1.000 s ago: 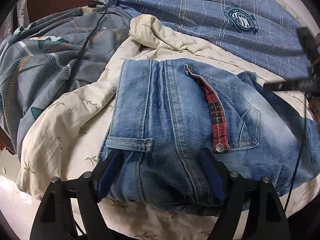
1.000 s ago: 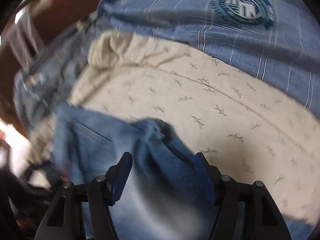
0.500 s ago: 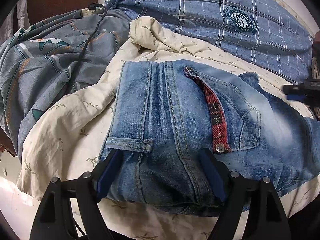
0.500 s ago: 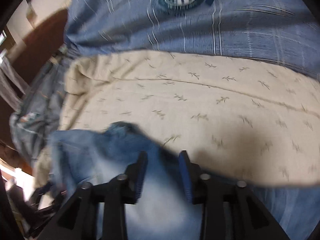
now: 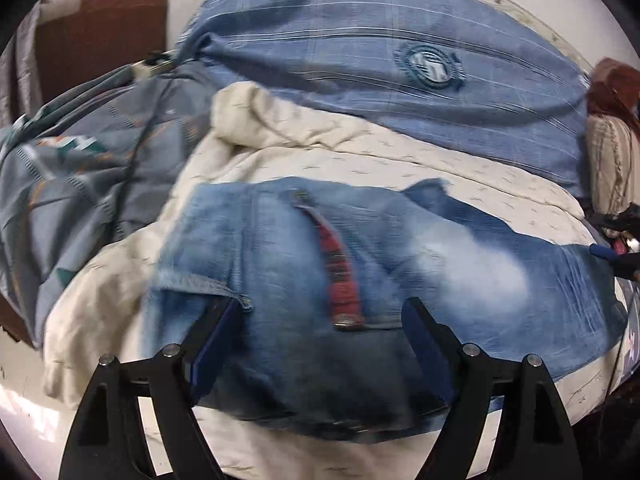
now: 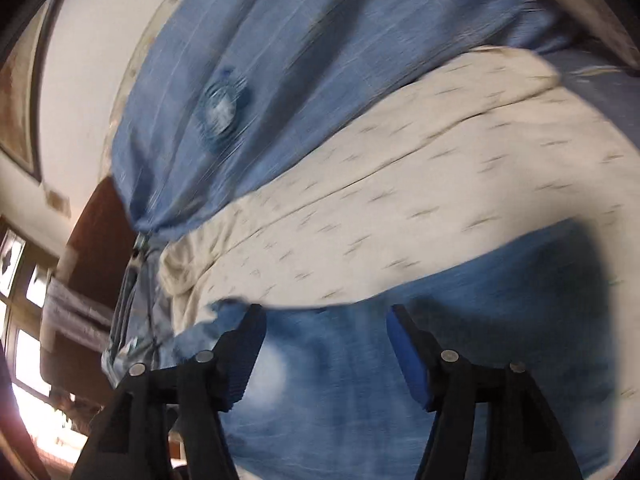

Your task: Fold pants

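The jeans (image 5: 304, 264) lie spread across a cream sheet (image 5: 120, 300) printed with small sprigs, waistband end near the left gripper (image 5: 324, 332) and the legs running off to the right. A strip of red plaid lining (image 5: 340, 280) shows along the fly. The left gripper's jaws stand wide, one blue pad at each side of the waistband area; the denim lies between them, but the pads do not press on it.

In the right wrist view the right gripper (image 6: 324, 340) is over the pale, faded denim (image 6: 340, 392) of the legs, and the picture is strongly tilted and smeared. Its jaws have just been opening, and they stand apart with cloth below them and nothing pinched.

Beyond the jeans, on the far side, lies a blue checked pillow (image 5: 380, 64) with a round badge (image 5: 430, 66). To the left is a grey patterned quilt (image 5: 72, 168) with a dark cable (image 5: 136, 168) across it. No container shows in either view.
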